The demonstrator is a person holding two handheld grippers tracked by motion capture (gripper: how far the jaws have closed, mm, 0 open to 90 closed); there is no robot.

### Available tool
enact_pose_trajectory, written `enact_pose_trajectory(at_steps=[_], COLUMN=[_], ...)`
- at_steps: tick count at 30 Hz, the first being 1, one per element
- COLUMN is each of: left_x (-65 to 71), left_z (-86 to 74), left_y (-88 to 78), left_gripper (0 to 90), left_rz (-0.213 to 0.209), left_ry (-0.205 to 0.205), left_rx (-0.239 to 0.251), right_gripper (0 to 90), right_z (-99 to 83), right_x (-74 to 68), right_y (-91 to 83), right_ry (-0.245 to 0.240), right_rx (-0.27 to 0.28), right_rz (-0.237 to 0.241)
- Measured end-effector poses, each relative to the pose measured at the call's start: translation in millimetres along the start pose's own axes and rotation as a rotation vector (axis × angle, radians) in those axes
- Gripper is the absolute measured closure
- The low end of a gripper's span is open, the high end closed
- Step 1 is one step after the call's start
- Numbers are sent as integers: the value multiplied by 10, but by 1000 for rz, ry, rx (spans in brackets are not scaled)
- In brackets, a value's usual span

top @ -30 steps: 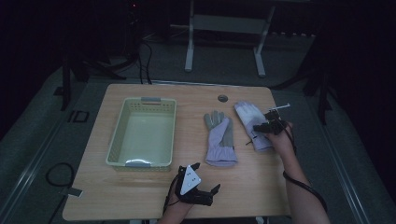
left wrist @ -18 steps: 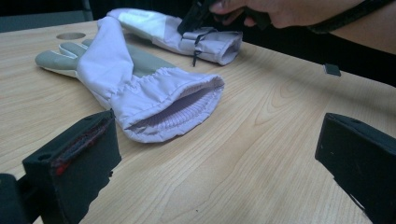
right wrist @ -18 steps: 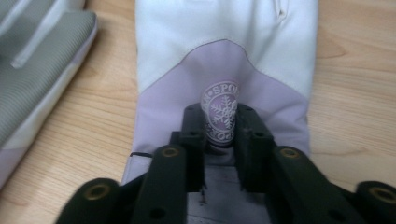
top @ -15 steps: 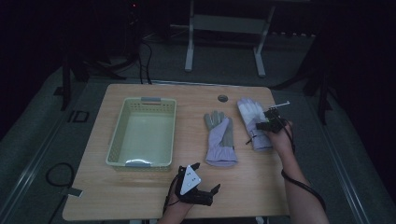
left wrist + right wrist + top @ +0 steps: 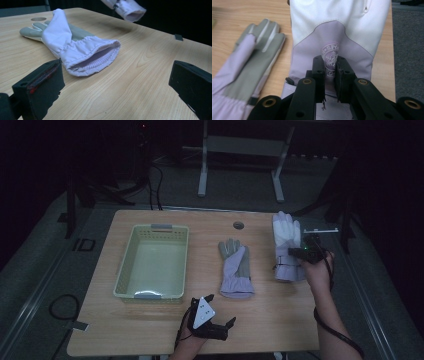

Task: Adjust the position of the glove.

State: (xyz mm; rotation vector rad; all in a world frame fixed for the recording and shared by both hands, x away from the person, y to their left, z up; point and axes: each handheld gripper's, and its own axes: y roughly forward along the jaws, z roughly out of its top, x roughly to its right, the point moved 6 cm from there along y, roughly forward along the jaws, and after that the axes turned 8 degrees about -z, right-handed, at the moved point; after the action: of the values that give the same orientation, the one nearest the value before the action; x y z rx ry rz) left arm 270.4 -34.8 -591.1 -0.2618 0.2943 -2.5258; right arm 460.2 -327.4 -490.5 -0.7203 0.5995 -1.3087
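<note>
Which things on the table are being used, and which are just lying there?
In use:
- white and lilac fabric glove, pinched by right gripper
- lilac and grey fabric glove
- pale green plastic basket, probably

Lying about:
- small grey block on the wooden table

— Pinched in black right gripper (image 5: 329,72): white-and-lilac glove (image 5: 332,37), round snowflake emblem at the pads.

— Left of it: second glove (image 5: 249,65), grey palm, lilac thumb and cuff. Beyond, pale green basket (image 5: 152,262) on light wood-grain table (image 5: 280,320).
</note>
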Motion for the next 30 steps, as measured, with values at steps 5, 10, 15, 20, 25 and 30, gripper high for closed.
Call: enact_pose_trajectory(at_steps=[5, 10, 15, 20, 25, 30], left_x=[2, 3, 4, 3, 7, 6], left_z=[0, 0, 1, 0, 0, 1], left_y=[0, 0, 1, 0, 0, 1], left_gripper=[1, 1, 1, 1, 1, 1], left_rz=[-1, -2, -1, -2, 0, -2], left_ry=[2, 3, 4, 4, 8, 8], left_rx=[1, 1, 1, 0, 0, 1], right_gripper=[796, 796, 796, 793, 780, 728], right_z=[-133, -284, -437, -574, -641, -682], right_x=[3, 32, 58, 82, 125, 143], right_y=[-200, -288, -214, -28, 176, 340], right_ry=[0, 31, 36, 47, 63, 58], right_rx=[23, 20, -5, -49, -76, -109], right_rz=[5, 2, -13, -26, -59, -60])
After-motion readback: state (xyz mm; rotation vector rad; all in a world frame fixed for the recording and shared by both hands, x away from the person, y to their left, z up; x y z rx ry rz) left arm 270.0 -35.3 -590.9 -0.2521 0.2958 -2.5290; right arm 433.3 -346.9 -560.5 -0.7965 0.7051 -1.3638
